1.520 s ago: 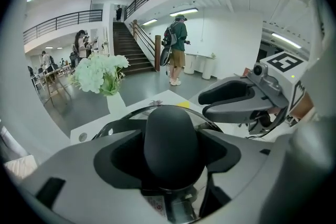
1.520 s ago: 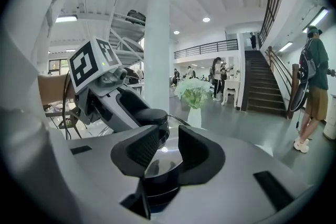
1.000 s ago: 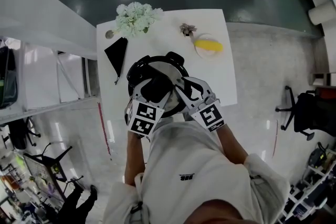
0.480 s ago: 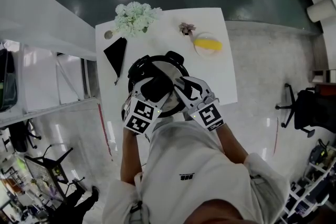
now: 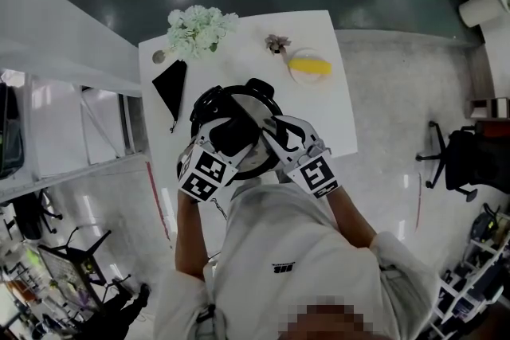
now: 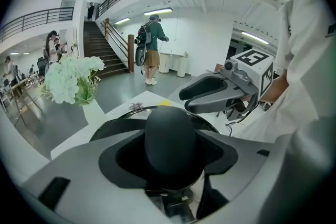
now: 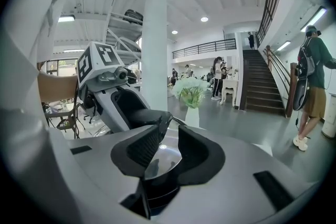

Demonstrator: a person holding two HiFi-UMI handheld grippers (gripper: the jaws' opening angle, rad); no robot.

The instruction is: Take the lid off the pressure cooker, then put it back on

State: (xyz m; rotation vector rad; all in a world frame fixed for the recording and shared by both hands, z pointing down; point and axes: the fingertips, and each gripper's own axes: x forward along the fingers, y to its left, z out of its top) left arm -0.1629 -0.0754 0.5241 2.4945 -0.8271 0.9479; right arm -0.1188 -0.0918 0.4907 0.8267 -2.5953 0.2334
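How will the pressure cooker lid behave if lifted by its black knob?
Likely stiff and fairly heavy: the lid looks like shiny metal. The knob in the left gripper is smooth and rounded, so it might slip or let the lid tilt.

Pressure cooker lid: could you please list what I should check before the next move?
1. Left gripper closed on the lid knob: ok.
2. Lid sitting on the pressure cooker: ok; unlocked: cannot tell.
3. Right gripper steadying the cooker: not ok, jaws narrowly apart over the lid, nothing pinched.
4. Bare table right of the cooker for the lid: ok.
5. Flowers and black pouch apart from the cooker: ok.
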